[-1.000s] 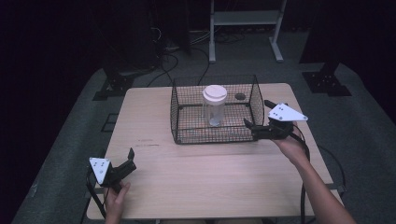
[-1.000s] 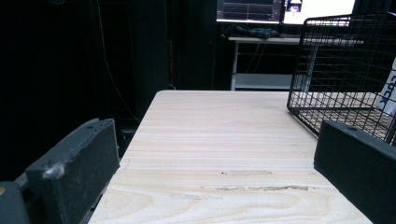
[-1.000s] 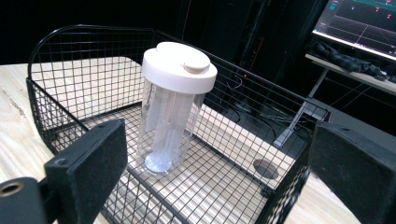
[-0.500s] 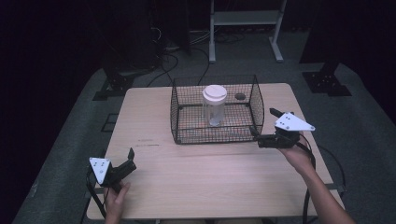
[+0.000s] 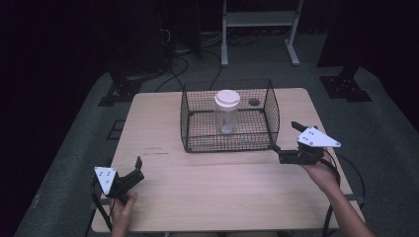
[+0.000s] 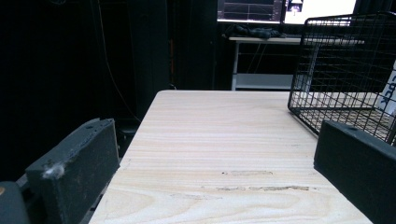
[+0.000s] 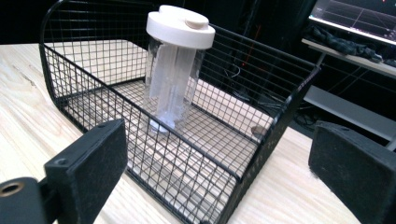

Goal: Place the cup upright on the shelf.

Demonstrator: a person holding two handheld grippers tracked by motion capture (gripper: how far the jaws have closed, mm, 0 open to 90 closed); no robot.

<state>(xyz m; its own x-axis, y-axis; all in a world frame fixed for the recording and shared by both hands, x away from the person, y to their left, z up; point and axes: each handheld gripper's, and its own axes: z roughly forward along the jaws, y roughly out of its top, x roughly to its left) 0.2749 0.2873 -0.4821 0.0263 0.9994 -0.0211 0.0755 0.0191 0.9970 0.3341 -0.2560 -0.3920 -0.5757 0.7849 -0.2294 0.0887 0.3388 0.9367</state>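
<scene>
Jaws of my right gripper (image 5: 285, 154) stand wide apart and hold nothing. I hover it just off the near right corner of the black wire basket (image 5: 197, 111), pointing at that corner. In the right gripper view the corner rises between the two pads, not touching either, which I judge leaves it well placed to grasp the basket's rim or to let the basket be.

Inside the basket a clear jar (image 5: 227, 112) with a white lid (image 7: 180, 25) stands upright near the middle of the mesh floor, apart from all four walls. The basket sits on the far half of the pale wooden table (image 5: 163, 118).

My left gripper (image 5: 134, 170) rests low at the near left of the table, well apart from the basket. Its jaws are also spread and empty, so I judge it is simply parked out of the way.
</scene>
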